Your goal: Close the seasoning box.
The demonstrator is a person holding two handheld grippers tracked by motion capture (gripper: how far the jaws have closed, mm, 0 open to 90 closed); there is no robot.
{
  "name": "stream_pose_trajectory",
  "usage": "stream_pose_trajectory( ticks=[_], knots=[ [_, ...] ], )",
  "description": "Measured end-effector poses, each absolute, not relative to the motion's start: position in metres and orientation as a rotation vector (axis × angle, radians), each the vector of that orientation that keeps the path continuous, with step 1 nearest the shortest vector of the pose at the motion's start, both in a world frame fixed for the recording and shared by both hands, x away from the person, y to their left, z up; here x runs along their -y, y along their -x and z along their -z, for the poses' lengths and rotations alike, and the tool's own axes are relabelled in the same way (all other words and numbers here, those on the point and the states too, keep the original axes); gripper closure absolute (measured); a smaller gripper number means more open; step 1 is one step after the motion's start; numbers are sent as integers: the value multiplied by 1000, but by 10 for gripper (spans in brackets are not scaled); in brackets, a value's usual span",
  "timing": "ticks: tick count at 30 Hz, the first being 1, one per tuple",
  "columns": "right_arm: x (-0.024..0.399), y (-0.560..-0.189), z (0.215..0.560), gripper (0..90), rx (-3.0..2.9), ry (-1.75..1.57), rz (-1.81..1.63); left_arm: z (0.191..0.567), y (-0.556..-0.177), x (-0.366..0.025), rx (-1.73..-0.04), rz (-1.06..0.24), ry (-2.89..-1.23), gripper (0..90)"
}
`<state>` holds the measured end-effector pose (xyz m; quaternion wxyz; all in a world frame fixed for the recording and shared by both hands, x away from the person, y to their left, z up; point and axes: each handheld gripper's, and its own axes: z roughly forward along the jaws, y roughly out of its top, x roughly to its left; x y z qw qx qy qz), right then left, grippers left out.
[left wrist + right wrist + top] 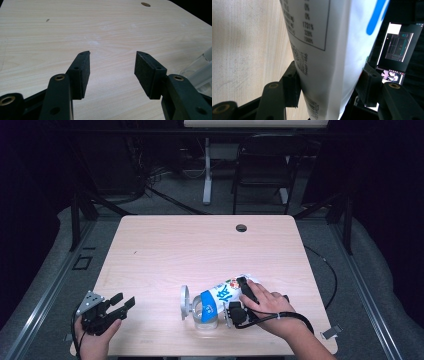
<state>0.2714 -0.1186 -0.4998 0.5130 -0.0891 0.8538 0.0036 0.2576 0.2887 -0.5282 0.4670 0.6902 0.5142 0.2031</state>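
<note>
A white and blue carton (227, 292) is held tilted near the table's front edge, its blue end down at the mouth of a clear glass jar (204, 312). The jar's round lid (185, 301) stands swung open at its left. My right gripper (243, 289) is shut on the carton; in the right gripper view both pads press its printed white sides (324, 37). My left gripper (124, 300) rests at the front left corner, open with nothing between its fingers (112, 56). The jar's glass edge (200, 72) shows at the right of the left gripper view.
The light wooden table (200, 245) has a cable hole (241, 227) near its far edge. A dark chair (265, 165) and a table leg stand beyond it. A lit screen (398, 45) shows past the carton in the right gripper view.
</note>
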Motion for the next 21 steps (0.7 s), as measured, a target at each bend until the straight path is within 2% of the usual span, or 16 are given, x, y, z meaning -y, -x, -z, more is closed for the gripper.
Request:
stream_pose_trajectory(
  ticks=[21],
  knots=[
    [116,-270,496,448,-2038,247,35,527,-257,-290,-1265,-502,-1689,469]
  ],
)
